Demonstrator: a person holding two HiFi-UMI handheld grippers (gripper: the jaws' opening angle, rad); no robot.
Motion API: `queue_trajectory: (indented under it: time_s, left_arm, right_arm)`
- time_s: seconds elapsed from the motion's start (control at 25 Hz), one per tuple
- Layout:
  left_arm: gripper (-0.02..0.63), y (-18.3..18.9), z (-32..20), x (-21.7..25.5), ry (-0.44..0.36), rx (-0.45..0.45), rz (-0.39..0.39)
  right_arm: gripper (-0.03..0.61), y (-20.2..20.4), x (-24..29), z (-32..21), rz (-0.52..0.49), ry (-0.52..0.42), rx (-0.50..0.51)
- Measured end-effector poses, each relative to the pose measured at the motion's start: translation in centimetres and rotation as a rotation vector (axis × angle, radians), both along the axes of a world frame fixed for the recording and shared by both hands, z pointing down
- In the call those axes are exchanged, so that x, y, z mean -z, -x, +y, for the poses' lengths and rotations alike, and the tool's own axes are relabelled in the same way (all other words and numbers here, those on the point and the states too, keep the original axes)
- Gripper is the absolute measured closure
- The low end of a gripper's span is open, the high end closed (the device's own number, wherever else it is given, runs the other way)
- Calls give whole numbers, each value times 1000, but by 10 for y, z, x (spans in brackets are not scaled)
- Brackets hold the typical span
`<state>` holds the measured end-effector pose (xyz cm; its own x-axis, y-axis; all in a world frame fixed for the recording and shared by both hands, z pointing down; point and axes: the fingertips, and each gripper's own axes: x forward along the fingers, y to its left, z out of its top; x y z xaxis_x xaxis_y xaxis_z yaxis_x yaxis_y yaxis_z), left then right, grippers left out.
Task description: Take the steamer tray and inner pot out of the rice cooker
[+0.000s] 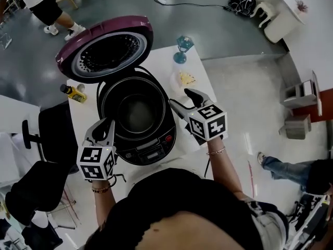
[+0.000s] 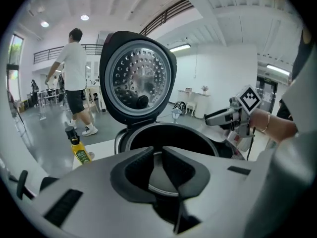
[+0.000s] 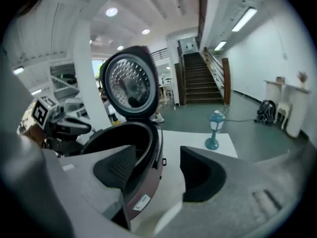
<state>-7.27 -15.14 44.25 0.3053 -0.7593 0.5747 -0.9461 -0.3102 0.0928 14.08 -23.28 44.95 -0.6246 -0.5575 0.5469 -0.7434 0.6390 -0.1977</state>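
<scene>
The black rice cooker (image 1: pixel 156 150) stands on the white table (image 1: pixel 200 79) with its maroon lid (image 1: pixel 106 48) swung up. The inner pot (image 1: pixel 136 111) sits inside, its pale bottom showing; whether a steamer tray lies in it I cannot tell. My left gripper (image 1: pixel 104 129) hovers at the cooker's front left, jaws shut with nothing between them, pointing over the rim (image 2: pixel 168 133). My right gripper (image 1: pixel 183 99) is open beside the cooker's right side. In the right gripper view (image 3: pixel 158 170) the cooker wall (image 3: pixel 146 148) shows between the spread jaws, untouched.
A yellow oil bottle (image 1: pixel 74 93) stands left of the cooker. A blue lamp ornament (image 1: pixel 182 47) and a yellowish item (image 1: pixel 186 78) are on the table's far right. A black chair (image 1: pixel 57 134) is at the left. A person (image 1: pixel 44 4) walks beyond.
</scene>
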Motion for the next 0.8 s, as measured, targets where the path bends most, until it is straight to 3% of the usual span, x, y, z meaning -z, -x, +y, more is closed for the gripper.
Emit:
queue_trajectory:
  time_s: [0.12, 0.28, 0.44, 0.8]
  left_arm:
    - [448, 10, 0, -5, 18, 15, -48]
    - [373, 26, -4, -9, 31, 51, -146]
    - [285, 36, -13, -19, 50, 72, -235]
    - [261, 35, -40, -56, 139, 20, -398]
  right_arm:
    - [301, 32, -10, 1, 107, 20, 110]
    - [292, 48, -17, 2, 220, 57, 159]
    - [291, 63, -26, -7, 393, 27, 172]
    - [291, 69, -72, -27, 718, -14, 213]
